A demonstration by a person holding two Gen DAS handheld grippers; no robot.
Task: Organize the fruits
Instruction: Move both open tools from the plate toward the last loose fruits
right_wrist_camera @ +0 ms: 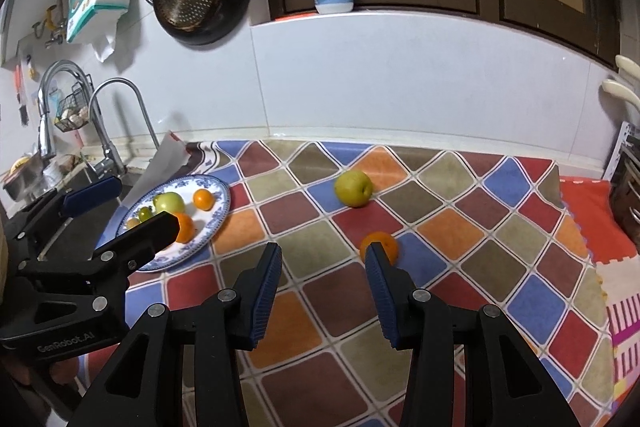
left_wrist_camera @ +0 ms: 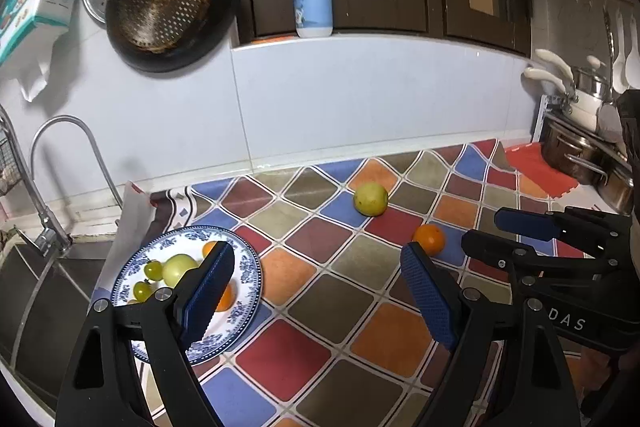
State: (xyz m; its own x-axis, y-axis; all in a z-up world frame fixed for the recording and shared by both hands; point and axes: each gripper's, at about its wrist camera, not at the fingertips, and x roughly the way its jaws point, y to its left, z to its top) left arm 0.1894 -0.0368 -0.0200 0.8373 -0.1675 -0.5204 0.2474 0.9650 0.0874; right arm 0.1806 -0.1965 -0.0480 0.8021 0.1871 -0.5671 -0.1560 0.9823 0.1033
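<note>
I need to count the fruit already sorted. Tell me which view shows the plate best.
The right wrist view: the plate lies mostly open, with only its near edge behind the left gripper. In the left wrist view, that gripper's finger covers the plate's middle and part of an orange.
</note>
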